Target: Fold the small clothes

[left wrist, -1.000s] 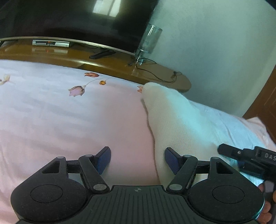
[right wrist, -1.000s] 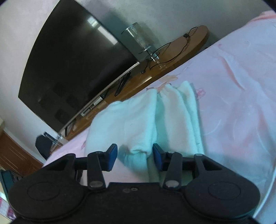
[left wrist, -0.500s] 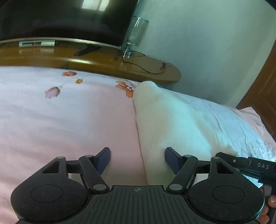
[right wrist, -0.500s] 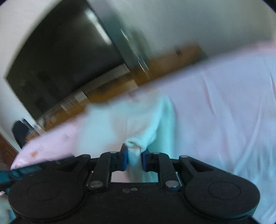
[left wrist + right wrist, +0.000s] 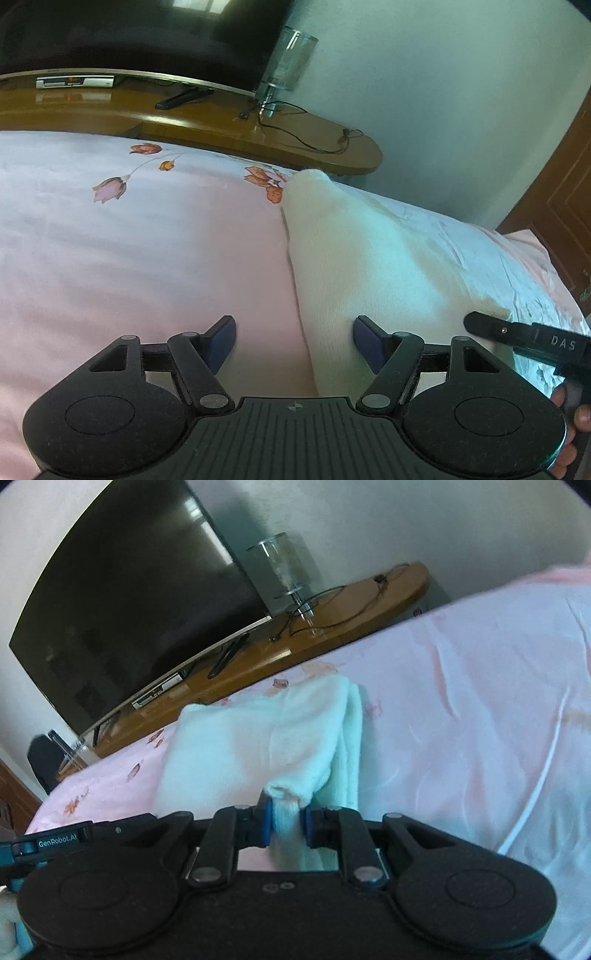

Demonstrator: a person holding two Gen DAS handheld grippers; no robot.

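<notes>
A small white knit garment [image 5: 369, 266] lies on the pink floral bedsheet [image 5: 147, 251]. In the right wrist view my right gripper [image 5: 287, 821] is shut on a bunched near edge of the white garment [image 5: 258, 738], and the pinched cloth is raised off the sheet. My left gripper [image 5: 294, 341] stands open just above the sheet, with the garment's left edge running between its blue pads [image 5: 221, 338] and none of them pressing on it. The right gripper's body [image 5: 528, 341] shows at the lower right of the left wrist view, with a hand behind it.
A wooden TV bench [image 5: 221, 125] runs along the far side of the bed, carrying a dark television [image 5: 122, 602], a glass lamp [image 5: 286, 62], a remote and cables. A wooden door [image 5: 561, 199] stands at the right. The left gripper's body [image 5: 55, 842] is at the left edge.
My right gripper has shut on the garment's near edge and raised it a little. The left gripper stays open and has turned slightly, shifting its view.
</notes>
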